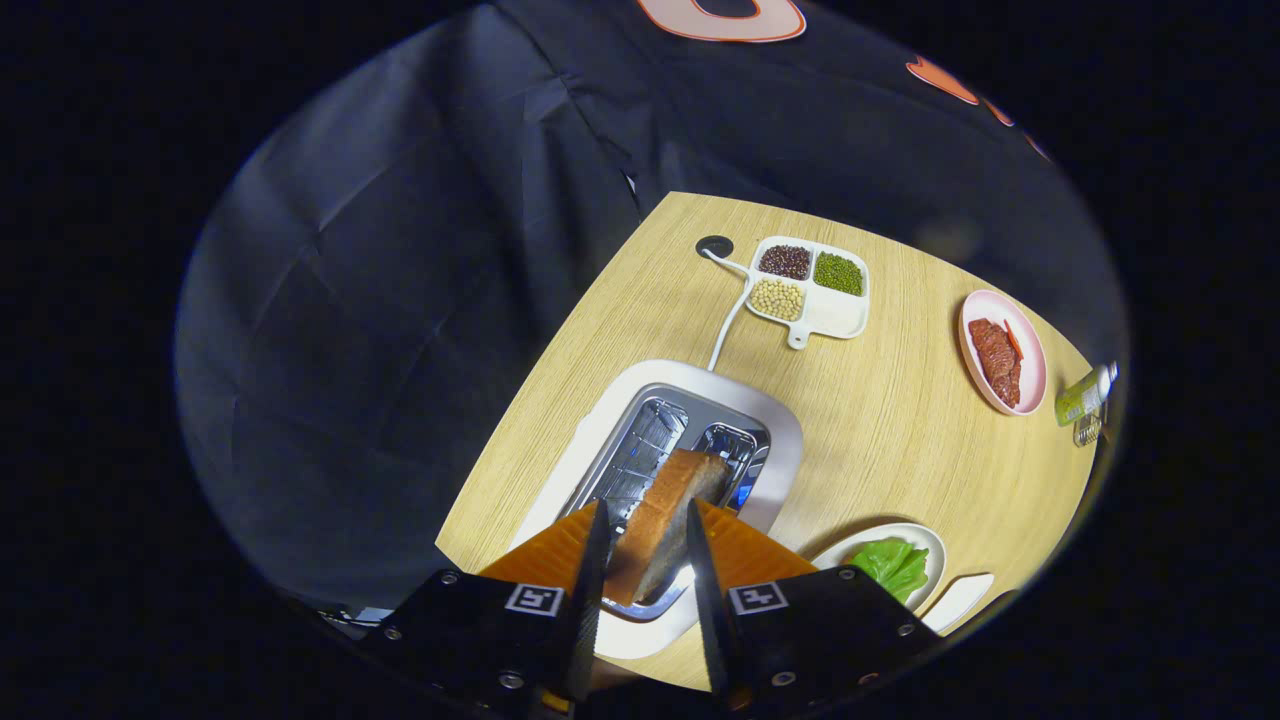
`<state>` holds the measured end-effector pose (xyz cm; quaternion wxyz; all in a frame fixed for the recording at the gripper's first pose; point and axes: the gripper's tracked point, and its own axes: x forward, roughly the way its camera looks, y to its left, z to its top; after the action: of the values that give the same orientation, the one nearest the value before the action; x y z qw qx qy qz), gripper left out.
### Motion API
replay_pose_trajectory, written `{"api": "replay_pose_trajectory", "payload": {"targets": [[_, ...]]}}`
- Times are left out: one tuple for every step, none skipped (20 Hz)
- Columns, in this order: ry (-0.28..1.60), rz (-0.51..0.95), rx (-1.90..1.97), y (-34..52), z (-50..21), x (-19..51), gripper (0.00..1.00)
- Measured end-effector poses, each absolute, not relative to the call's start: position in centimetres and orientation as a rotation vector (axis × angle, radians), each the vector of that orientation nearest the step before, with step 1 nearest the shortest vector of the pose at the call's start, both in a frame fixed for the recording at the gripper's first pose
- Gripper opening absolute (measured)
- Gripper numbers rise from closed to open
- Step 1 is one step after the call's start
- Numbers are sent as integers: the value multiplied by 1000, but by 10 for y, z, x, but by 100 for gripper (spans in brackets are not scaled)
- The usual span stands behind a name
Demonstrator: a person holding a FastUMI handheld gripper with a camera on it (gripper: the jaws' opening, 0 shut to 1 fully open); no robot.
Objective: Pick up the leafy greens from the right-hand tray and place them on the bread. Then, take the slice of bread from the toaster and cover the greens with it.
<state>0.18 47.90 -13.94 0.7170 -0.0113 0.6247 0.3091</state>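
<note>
gripper (645, 560) clamped on slice of bread (660, 520), both fingers pressing its faces | slice above toaster (690, 440); long axis toward 1 o'clock | leafy greens (892, 566) on plate (930, 545) at 3 o'clock, near

The table (900, 440) looks like pale wood with a fine matt grain. The toaster (690, 400) has a smooth white plastic shell around shiny metal slots. The bread slice (665, 510) between the gripper (645, 535) fingers looks rough and porous. The divided tray (835, 315) near the far edge is glossy white.
</note>
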Motion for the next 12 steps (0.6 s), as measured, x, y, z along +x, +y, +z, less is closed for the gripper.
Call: {"api": "replay_pose_trajectory", "payload": {"targets": [[1373,676,-22,475,-137,5,37],[1361,671,-19,473,-136,7,33],[1352,665,-5,469,-134,10,23],[1346,671,18,469,-130,9,19],[1340,672,41,467,-126,11,16],[1329,675,61,462,-122,12,16],[1318,682,83,459,-117,12,15],[1305,692,99,456,-111,12,15],[1290,698,121,452,-105,13,15],[1271,707,136,449,-98,12,15],[1255,718,158,445,-90,12,15],[1232,727,175,442,-83,11,15]]}}
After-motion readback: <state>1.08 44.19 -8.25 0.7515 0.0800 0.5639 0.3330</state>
